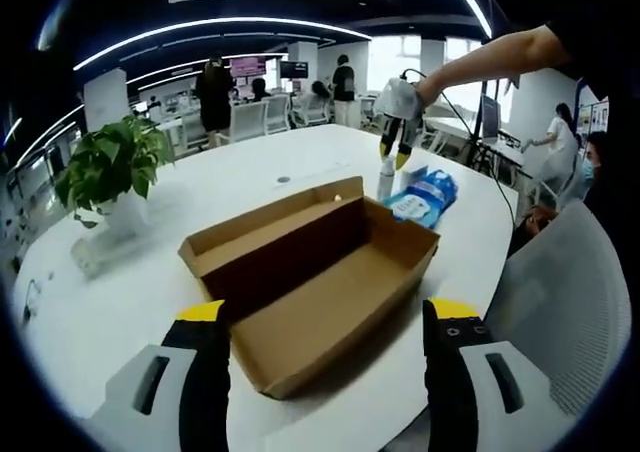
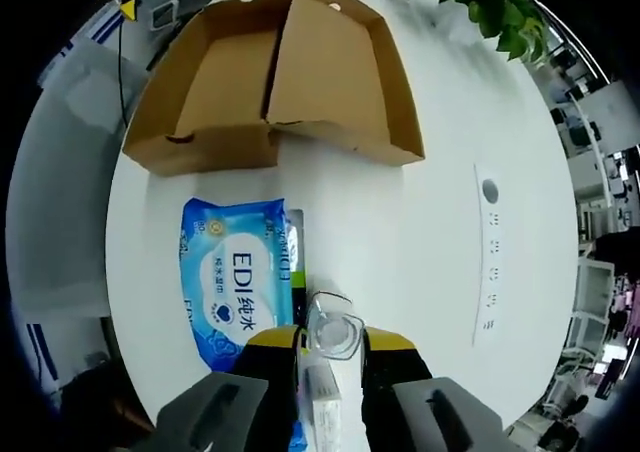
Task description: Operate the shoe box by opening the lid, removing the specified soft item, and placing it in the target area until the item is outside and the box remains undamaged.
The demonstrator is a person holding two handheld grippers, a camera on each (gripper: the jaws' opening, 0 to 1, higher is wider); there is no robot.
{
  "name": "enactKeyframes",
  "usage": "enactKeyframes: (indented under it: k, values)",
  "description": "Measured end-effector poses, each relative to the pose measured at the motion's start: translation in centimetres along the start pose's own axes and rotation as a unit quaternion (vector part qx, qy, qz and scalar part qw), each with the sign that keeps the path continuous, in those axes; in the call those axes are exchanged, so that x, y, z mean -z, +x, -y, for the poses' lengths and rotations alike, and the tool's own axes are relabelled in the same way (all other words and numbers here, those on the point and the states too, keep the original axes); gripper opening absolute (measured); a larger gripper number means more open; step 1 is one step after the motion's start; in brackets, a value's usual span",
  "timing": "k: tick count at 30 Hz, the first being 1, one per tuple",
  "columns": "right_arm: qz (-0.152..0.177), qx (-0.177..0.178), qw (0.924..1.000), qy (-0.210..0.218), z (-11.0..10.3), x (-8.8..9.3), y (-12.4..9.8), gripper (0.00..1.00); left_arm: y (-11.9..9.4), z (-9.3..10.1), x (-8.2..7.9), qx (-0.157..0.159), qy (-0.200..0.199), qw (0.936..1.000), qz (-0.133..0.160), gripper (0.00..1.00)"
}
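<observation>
— Right gripper view first: what is my right hand-held gripper [image 2: 332, 344] doing?

— My two yellow-tipped jaws are pinched on a small clear bottle [image 2: 333, 332], which stands between them with its rim toward the camera. Just to the left of my jaws, touching the bottle's side as far as I can tell, lies the blue wipes pack [image 2: 238, 285], flat on the white tabletop [image 2: 440, 222]. That soft pack is outside the shoe box [image 2: 275, 77].

— And the box itself?

— It sits ahead of my right jaws, beyond the pack, with a narrow strip of bare tabletop between them. It is open, its lid folded back level beside the tray, and I see nothing inside either half. A potted plant [image 2: 495, 12] stands farther off, past the box and to my right.

— What about the other hand?

— In the left gripper view my left hand-held gripper [image 1: 328, 317] is spread wide and holds nothing. The shoe box [image 1: 310, 282] lies right in front of it, the near corner reaching between my jaws. Across the box I see my right hand-held gripper [image 1: 395, 157] pointing down at the tabletop [image 1: 100, 312], the bottle [image 1: 385, 184] under its tips and the wipes pack [image 1: 425, 194] just beside it. The plant [image 1: 110, 167] stands off to my left.
</observation>
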State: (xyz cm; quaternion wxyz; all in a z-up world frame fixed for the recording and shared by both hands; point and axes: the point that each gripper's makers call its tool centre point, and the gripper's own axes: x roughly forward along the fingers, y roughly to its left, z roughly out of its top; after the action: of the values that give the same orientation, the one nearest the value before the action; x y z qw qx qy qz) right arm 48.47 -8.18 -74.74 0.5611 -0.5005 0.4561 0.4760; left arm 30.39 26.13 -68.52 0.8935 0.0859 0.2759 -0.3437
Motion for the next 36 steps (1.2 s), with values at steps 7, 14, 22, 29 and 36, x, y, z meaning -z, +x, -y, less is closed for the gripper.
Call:
enactKeyframes:
  k: [7, 14, 22, 29, 36]
  values:
    - [0.008, 0.002, 1.0, 0.003, 0.3, -0.2, -0.1, 0.17, -0.2, -0.4, 0.3, -0.007, -0.006, 1.0, 0.001, 0.77]
    - [0.005, -0.003, 0.9996, -0.027, 0.4, -0.2, 0.1, 0.17, -0.5, -1.5, 0.7, -0.024, -0.031, 0.9992, 0.004, 0.68]
    - [0.015, 0.008, 0.9998, -0.013, 0.8, -0.6, -0.3, 0.31, -0.4, -2.4, 1.5, -0.043, -0.059, 0.9974, 0.002, 0.56]
    - [0.06, 0.008, 0.997, 0.049, 0.9, -2.3, -1.1, 0.37, 0.1, -2.9, 2.2, -0.056, -0.099, 0.9935, -0.002, 0.45]
    - [0.103, 0.01, 0.9893, 0.103, 1.1, -4.4, -1.7, 0.37, 0.0, -4.0, 2.8, -0.085, -0.119, 0.9892, -0.009, 0.34]
